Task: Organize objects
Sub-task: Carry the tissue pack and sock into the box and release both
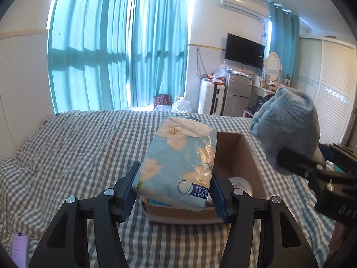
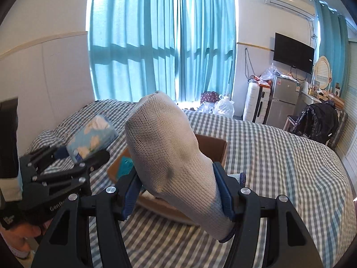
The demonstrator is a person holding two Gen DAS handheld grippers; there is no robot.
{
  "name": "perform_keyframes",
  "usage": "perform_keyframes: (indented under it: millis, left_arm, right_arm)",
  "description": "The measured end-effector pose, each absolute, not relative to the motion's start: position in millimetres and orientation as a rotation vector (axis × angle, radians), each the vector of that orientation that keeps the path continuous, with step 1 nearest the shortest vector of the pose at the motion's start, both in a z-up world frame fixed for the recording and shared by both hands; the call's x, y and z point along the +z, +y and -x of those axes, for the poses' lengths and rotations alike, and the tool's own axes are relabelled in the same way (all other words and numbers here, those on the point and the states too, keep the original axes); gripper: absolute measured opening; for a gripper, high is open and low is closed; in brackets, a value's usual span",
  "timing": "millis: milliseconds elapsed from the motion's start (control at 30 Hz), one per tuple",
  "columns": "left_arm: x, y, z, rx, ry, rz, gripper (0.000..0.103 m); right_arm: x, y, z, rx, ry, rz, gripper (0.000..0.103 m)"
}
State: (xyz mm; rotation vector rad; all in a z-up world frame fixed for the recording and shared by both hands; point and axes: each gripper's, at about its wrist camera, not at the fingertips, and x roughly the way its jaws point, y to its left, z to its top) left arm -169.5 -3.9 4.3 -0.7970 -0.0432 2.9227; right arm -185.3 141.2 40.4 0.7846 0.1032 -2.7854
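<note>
My left gripper (image 1: 174, 192) is shut on a blue tissue pack with white flowers (image 1: 178, 158) and holds it above the near end of an open cardboard box (image 1: 250, 156) on the checked bed. My right gripper (image 2: 178, 192) is shut on a rolled grey-blue sock (image 2: 169, 147) and holds it over the same box (image 2: 214, 145). In the left wrist view the sock (image 1: 290, 125) hangs at the right. In the right wrist view the tissue pack (image 2: 91, 138) and the left gripper (image 2: 67, 154) are at the left. Inside the box are a teal packet (image 2: 125, 165) and a clear round item (image 1: 241, 183).
The grey-and-white checked bedspread (image 1: 78, 147) covers the bed. A phone with a pink screen (image 1: 20, 248) lies at its near left corner. Beyond the bed are teal curtains (image 1: 111, 51), a suitcase (image 1: 209, 98), a small fridge (image 1: 238, 93) and a chair with black bags (image 2: 316, 120).
</note>
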Motion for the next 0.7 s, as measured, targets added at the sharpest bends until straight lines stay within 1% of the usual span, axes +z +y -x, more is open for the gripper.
perform_keyframes:
  millis: [333,500,533,567,600,633,667,700]
  left_arm:
    - [-45,-4,225,2.901,-0.080,0.866,0.059]
    - [-60,0,240,2.872,-0.074,0.886,0.059]
    - [-62,1,241,2.869,-0.072,0.885,0.060]
    - [-64,3,241,2.866,-0.068,0.882,0.060]
    - [-66,5,240,2.856,-0.058,0.881,0.061]
    - [-67,7,241,2.853,-0.048,0.883,0.064]
    - [-69,9,240,2.851,-0.032,0.886,0.065]
    - [-69,11,239,2.855,-0.015,0.892,0.067]
  right_arm:
    - [-2,128,277,-2.790,0.161,-0.831,0.062]
    - [-26,131,301,-2.802,0.158,-0.880,0.065]
    - [-30,132,304,-2.803,0.148,-0.879,0.067]
    - [-32,132,305,-2.800,0.140,-0.870,0.073]
    - [-34,134,305,-2.798,0.136,-0.858,0.084]
    - [-34,134,304,-2.804,0.140,-0.845,0.089]
    - [-34,135,302,-2.819,0.143,-0.829,0.092]
    - [-32,136,300,-2.839,0.143,-0.810,0.092]
